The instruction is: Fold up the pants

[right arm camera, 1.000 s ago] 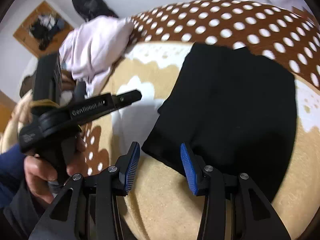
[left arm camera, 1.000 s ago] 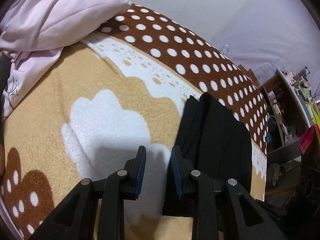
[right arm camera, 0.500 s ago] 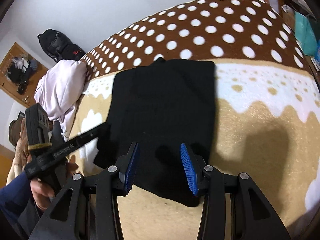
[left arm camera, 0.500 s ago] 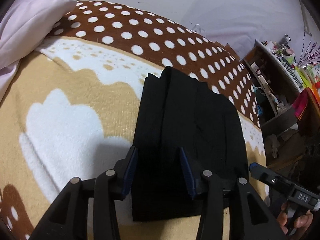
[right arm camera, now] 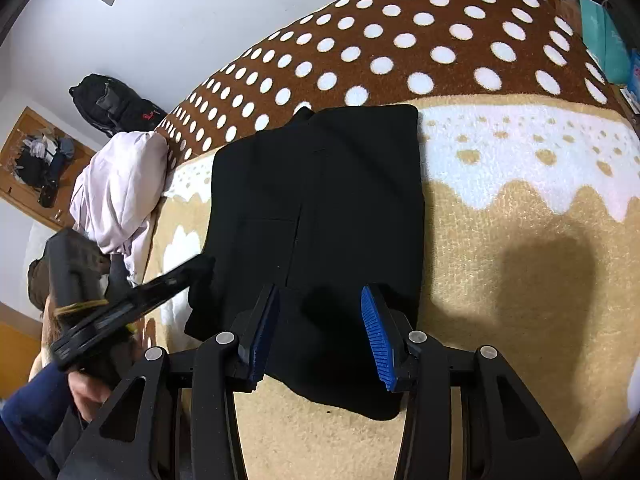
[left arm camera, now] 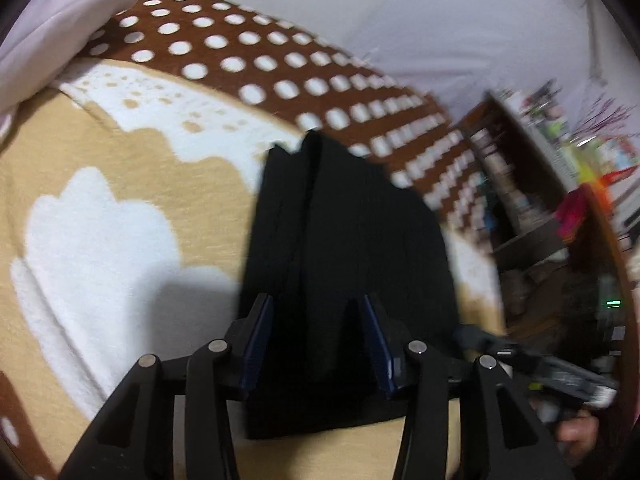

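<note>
Black pants (right arm camera: 320, 208) lie folded into a rough rectangle on a tan, white and brown polka-dot blanket (right arm camera: 520, 280). In the left wrist view the pants (left arm camera: 352, 240) run away from the camera. My left gripper (left arm camera: 318, 344) is open and empty, low over the near end of the pants. My right gripper (right arm camera: 320, 332) is open and empty above the pants' near edge. The left gripper also shows in the right wrist view (right arm camera: 132, 304), its tip at the pants' left edge.
A crumpled pale pink garment (right arm camera: 116, 188) lies at the blanket's left, also in the left wrist view (left arm camera: 48, 32). A black bag (right arm camera: 112, 104) sits by the wall. Cluttered shelves (left arm camera: 540, 184) stand to the right of the bed.
Both grippers have swung over the pants, from beside the near edge to above its near end. Both have stayed open. The pants have not moved.
</note>
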A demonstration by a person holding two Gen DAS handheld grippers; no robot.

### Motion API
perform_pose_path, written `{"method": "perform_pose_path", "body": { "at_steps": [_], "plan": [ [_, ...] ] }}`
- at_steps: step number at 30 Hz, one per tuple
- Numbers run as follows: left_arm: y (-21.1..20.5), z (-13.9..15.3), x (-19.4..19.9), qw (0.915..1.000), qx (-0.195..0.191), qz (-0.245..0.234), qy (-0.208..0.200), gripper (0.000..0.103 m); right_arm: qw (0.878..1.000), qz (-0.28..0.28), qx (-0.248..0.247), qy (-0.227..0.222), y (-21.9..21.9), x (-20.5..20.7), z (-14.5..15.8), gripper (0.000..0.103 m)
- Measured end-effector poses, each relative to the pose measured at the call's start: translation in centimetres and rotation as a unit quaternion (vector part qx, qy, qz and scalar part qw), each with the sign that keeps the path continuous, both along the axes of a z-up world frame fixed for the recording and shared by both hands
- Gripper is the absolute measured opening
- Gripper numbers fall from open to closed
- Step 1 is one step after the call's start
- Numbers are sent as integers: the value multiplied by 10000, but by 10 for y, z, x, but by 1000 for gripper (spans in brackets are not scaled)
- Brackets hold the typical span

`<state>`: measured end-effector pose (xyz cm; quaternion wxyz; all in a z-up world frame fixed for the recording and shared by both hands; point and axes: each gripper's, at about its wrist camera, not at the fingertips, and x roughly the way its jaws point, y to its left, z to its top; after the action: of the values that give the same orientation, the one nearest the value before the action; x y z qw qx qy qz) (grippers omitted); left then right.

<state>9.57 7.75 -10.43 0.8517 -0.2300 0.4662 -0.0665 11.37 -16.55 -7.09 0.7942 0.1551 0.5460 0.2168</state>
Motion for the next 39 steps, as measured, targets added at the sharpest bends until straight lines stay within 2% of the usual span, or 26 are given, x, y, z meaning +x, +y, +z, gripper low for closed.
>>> {"method": "perform_pose_path", "body": {
  "at_steps": [2, 4, 7, 9, 10, 12, 14, 15, 20, 24, 26, 29, 32, 36, 39],
  "plan": [
    [-1, -6, 5, 9998, 6, 104, 147, 47, 10000, -20, 7, 6, -2, 0, 0, 44],
    [-5, -5, 6, 10000, 0, 66, 66, 47, 10000, -51, 24, 22, -3, 0, 0, 44],
    [-21, 3, 6, 9992, 356, -160, -71, 44, 9999, -97, 39, 43, -4, 0, -1, 44],
    [-27, 5, 6, 9976, 639, -272, -56, 30, 9999, -106, 21, 40, -4, 0, -2, 44],
    [-28, 5, 6, 9967, 767, -269, -1, 27, 9999, -106, 17, 40, -4, -1, -2, 44],
    [-23, 6, 3, 9979, 622, -180, 7, 19, 9999, -113, 6, 15, -4, -1, -1, 44],
    [-18, 11, 0, 9989, 465, -86, -32, 16, 9999, -148, -7, -56, -6, -2, 2, 44],
    [-19, 14, -3, 9986, 526, -79, -42, 15, 9998, -171, 0, -116, -7, -3, 5, 44],
    [-19, 23, -23, 9979, 639, 7, 132, 15, 9996, -111, 22, -253, -6, -6, 12, 44],
    [-14, 5, -20, 9966, 685, 111, 439, 17, 9990, 169, -320, 258, 7, -1, -9, 44],
    [-12, 3, -20, 9971, 620, 164, 415, 19, 9973, 210, -595, 382, 12, 1, -16, 42],
    [-10, 12, -24, 9981, 481, 205, 336, 19, 9953, 224, -943, -40, 19, -8, 1, 42],
    [-8, 32, -27, 9963, 786, 317, 113, 18, 9945, 216, -993, -252, 19, -17, 11, 42],
    [-8, 47, -27, 9976, 613, 280, -136, 18, 9905, 371, -1274, 351, 26, -14, -13, 41],
    [-27, 37, -25, 9972, 741, -137, -13, 18, 9907, 308, -1285, 312, 25, -12, -11, 41]
  ]
}}
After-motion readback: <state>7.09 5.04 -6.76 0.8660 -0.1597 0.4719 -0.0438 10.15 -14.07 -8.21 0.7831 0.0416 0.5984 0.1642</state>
